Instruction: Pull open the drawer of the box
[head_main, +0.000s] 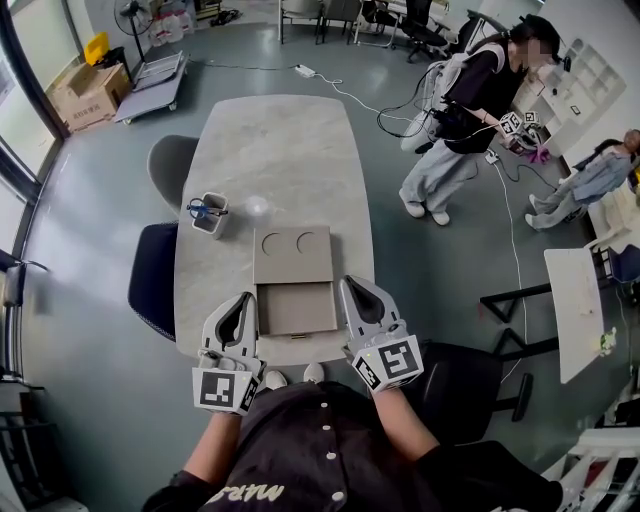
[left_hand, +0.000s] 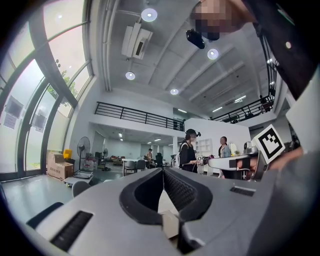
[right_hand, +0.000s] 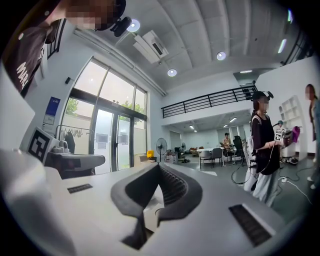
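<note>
Both claws rest closed and empty at the near end of the desk (head_main: 275, 150), flanking the box (head_main: 293, 255).

The left claw (head_main: 243, 300) and the right claw (head_main: 352, 285) each have their tips pressed together with nothing between them. The flat tan box lies between the two claws and just ahead of them, its two round cut-outs at the far end. A small cup (head_main: 210, 214) stands to the left, beyond the box.
</note>
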